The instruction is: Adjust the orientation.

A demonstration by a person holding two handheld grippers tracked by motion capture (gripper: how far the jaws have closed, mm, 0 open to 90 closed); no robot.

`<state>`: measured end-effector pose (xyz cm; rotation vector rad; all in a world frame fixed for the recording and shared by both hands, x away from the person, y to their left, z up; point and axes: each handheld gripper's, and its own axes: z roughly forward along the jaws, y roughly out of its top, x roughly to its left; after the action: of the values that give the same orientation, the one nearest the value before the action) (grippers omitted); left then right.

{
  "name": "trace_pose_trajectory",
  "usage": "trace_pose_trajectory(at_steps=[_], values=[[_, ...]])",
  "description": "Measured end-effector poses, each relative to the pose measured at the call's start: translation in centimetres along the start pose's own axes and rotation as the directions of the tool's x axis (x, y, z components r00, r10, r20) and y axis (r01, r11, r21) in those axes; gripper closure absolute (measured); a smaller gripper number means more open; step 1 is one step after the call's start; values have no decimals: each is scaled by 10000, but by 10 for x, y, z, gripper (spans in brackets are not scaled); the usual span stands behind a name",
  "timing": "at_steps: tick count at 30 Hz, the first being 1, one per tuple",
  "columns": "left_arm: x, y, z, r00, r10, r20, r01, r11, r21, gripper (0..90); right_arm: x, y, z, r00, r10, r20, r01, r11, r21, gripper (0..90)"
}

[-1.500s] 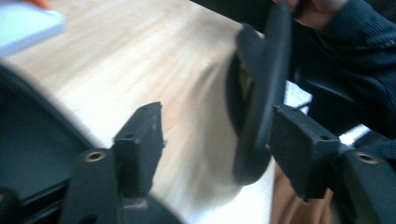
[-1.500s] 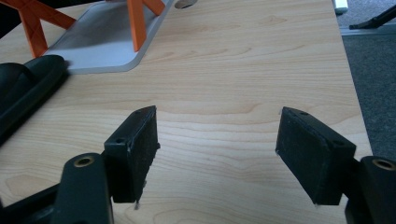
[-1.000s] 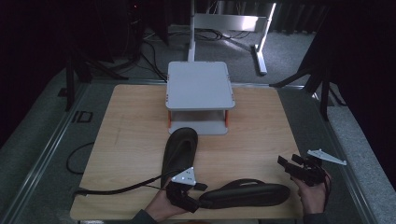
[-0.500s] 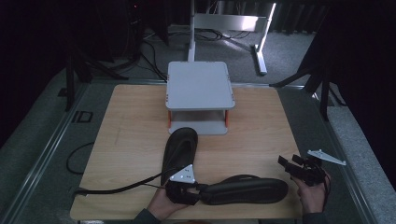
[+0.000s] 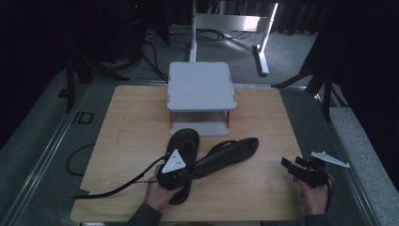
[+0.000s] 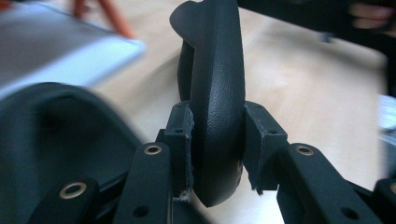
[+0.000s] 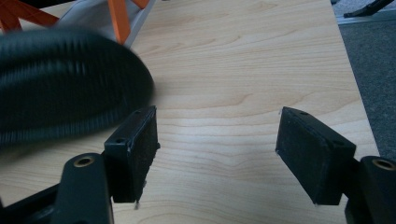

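Two black slippers are on the wooden table [image 5: 127,127]. One slipper [image 5: 185,141] lies flat in front of the shelf, seen at the left of the left gripper view [image 6: 56,135]. My left gripper [image 5: 188,173] is shut on the rim of the second slipper [image 5: 230,153], which angles up to the right. Its jaws have just been closing, and both pads press the slipper [image 6: 217,84] between them [image 6: 217,140]. My right gripper [image 5: 288,165] is near the table's right front and stands open [image 7: 217,149] with nothing between its pads. The blurred slipper sole [image 7: 60,98] is to its left.
A grey two-level shelf [image 5: 200,87] on orange legs [image 7: 119,18] stands at the back middle of the table. A black cable [image 5: 117,188] trails left from the left gripper. Metal stand legs [image 5: 261,52] lie on the floor behind.
The left gripper closed on the second slipper. That slipper swung from lying across the front edge to pointing up and right toward the shelf. The right gripper stayed put.
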<state>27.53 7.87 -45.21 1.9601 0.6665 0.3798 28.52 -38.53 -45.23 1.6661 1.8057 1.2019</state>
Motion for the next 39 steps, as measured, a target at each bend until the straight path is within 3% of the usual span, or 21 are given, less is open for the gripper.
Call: trace_pose_trajectory(at_steps=[1,4,6,7,10,13,14,16,17,21,25,29,33,36,39], values=[[0,0,-1,10000,-35,13,35,10000,-1,663,0,0,0,10000,-35,25,35,10000,23,292],[-6,0,-1,9972,742,23,-742,9969,266,657,1,-1,2,10000,-39,7,39,10000,63,292],[-8,-1,-1,9961,874,98,-877,9958,259,657,2,-2,3,10000,-79,-2,79,9999,103,292],[-10,-4,-1,9897,813,1182,-843,9962,205,657,2,-2,4,10000,-89,-17,89,9999,121,292],[-15,-9,1,9732,962,2087,-1010,9948,122,627,7,-2,6,9998,-189,-102,191,9996,211,292],[-19,-10,3,9570,1029,2712,-1094,9940,87,588,9,-2,7,9996,-236,-149,239,9995,226,291],[-21,-10,3,9560,978,2766,-1024,9947,25,568,10,-2,7,9995,-253,-172,257,9994,220,291],[-20,-9,3,9477,769,3096,-768,9970,-127,511,11,-2,7,9994,-279,-214,284,9993,227,292],[-19,-9,3,9476,772,3101,-729,9970,-256,506,12,-2,7,9992,-307,-241,312,9993,222,291],[-14,-8,0,9633,597,2615,-528,9980,-335,482,19,-3,10,9981,-399,-473,415,9986,313,292],[-2,-12,-5,9850,166,1716,-110,9994,-335,468,33,-6,16,9942,-642,-864,688,9963,518,292],[10,-17,-13,9947,-188,1011,228,9990,-385,464,53,-8,25,9842,-830,-1562,947,9931,689,292],[23,-21,-23,9971,-539,529,557,9978,-346,447,76,-10,40,9710,-1170,-2083,1399,9853,985,292],[29,-23,-27,9977,-635,238,640,9977,-219,422,83,-11,44,9702,-1140,-2138,1366,9861,942,314],[40,-28,-35,9949,-957,-332,949,9952,-244,399,87,-9,47,9669,-1013,-2340,1268,9872,964,311]])
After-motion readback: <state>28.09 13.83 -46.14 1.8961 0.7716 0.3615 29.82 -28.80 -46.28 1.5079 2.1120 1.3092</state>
